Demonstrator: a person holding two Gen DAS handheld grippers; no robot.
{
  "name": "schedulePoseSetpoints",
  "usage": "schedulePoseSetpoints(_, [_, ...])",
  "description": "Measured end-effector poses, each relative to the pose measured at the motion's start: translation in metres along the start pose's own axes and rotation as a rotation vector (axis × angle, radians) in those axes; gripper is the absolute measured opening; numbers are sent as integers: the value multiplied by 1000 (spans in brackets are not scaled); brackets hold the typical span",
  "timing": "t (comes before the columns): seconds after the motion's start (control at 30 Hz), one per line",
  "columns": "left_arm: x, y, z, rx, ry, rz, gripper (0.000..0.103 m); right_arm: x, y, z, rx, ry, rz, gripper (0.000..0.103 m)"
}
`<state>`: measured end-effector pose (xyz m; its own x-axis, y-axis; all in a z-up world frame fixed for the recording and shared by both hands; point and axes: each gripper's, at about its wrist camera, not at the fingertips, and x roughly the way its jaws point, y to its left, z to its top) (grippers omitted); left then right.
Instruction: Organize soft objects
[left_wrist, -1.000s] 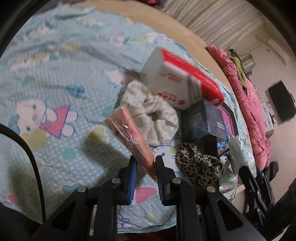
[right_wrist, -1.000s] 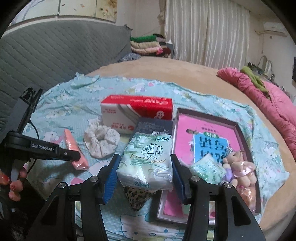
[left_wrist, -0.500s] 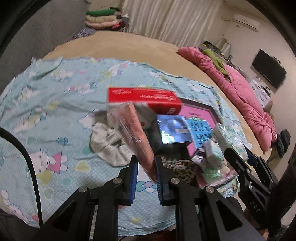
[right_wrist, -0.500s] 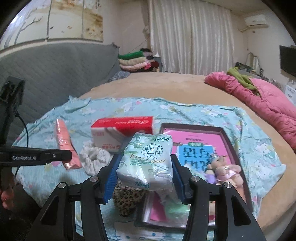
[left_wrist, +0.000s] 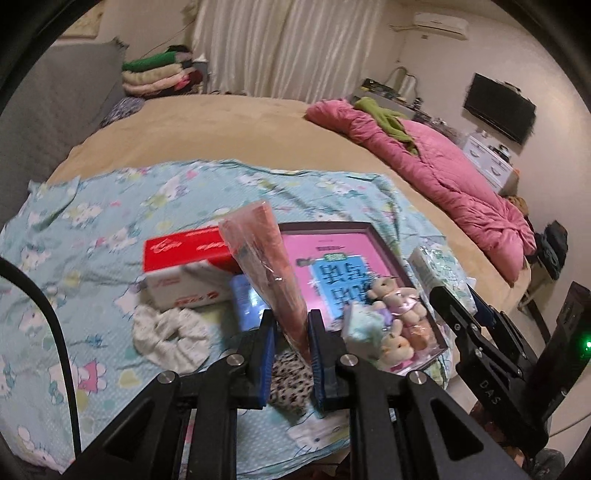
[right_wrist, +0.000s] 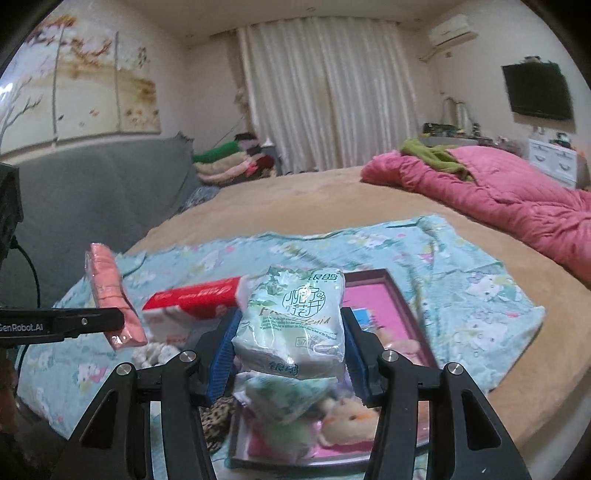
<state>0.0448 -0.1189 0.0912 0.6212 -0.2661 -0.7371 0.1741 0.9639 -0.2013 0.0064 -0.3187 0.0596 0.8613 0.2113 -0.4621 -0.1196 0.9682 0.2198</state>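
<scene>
My left gripper is shut on a long pink wrapped pack and holds it in the air above the blue cartoon sheet; the pack also shows in the right wrist view. My right gripper is shut on a green-and-white tissue pack, held above the dark-rimmed box lid tray. The tray holds small plush bears and a pale green packet. A white scrunchie and a leopard scrunchie lie on the sheet.
A red-and-white tissue box and a dark blue box lie left of the tray. A pink quilt lies at the bed's right side. Folded clothes are stacked at the back. A grey headboard stands left.
My left gripper has lifted the pink pack off the sheet and swung right toward the tray. My right gripper has risen and tilted up with the tissue pack.
</scene>
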Motion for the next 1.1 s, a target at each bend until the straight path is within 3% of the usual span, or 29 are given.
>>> schedulePoseSetpoints(0.23, [11,-42,3,98,20,-27,18,-9,-27,5,72,-36,-41,54])
schedulePoseSetpoints(0.57, [56,-90,-22,219,146,-59,18,-10,-59,2,151,-25,-81,55])
schedulePoseSetpoints(0.8, [91,-107,-36,251,219,-79,17,-5,-71,-4,172,-4,-99,55])
schedulePoseSetpoints(1.1, [118,-108,-31,254,241,-74,18,1,-73,-8,153,13,-102,55])
